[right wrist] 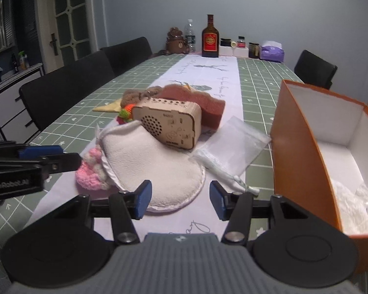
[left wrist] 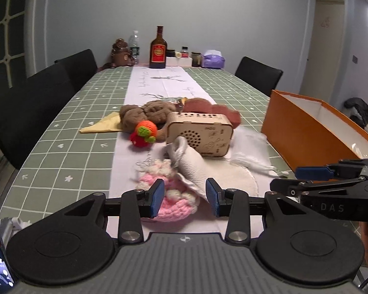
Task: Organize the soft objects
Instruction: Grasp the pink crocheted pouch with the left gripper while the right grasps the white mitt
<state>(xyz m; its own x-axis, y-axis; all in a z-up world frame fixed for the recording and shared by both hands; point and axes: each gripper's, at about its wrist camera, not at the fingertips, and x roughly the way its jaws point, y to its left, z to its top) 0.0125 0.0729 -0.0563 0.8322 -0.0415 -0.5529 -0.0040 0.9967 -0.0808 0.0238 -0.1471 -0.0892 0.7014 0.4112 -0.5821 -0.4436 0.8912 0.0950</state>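
Observation:
My left gripper [left wrist: 185, 198] stands open just over a pink-and-white crochet piece [left wrist: 176, 204], which lies between its blue pads untouched. A white round cloth pad [left wrist: 193, 169] overlaps the crochet and leans on a wooden radio box [left wrist: 201, 132]. My right gripper [right wrist: 180, 201] is open at the near rim of that white pad [right wrist: 154, 169], nothing pinched. Behind the radio [right wrist: 169, 122] lie a brown knit heap [left wrist: 144, 115], an orange-red crochet fruit [left wrist: 144, 133], a reddish-brown sponge [right wrist: 196, 103] and a yellow cloth [left wrist: 103, 125]. A clear mesh pouch [right wrist: 233, 144] lies to the right.
An orange box [right wrist: 299, 152] stands open at the right table edge with white soft items [right wrist: 350, 205] inside. At the far end stand a brown bottle [left wrist: 157, 49], a water bottle, jars, a tissue pack and a bear plush [left wrist: 120, 52]. Black chairs [left wrist: 36, 103] line both sides.

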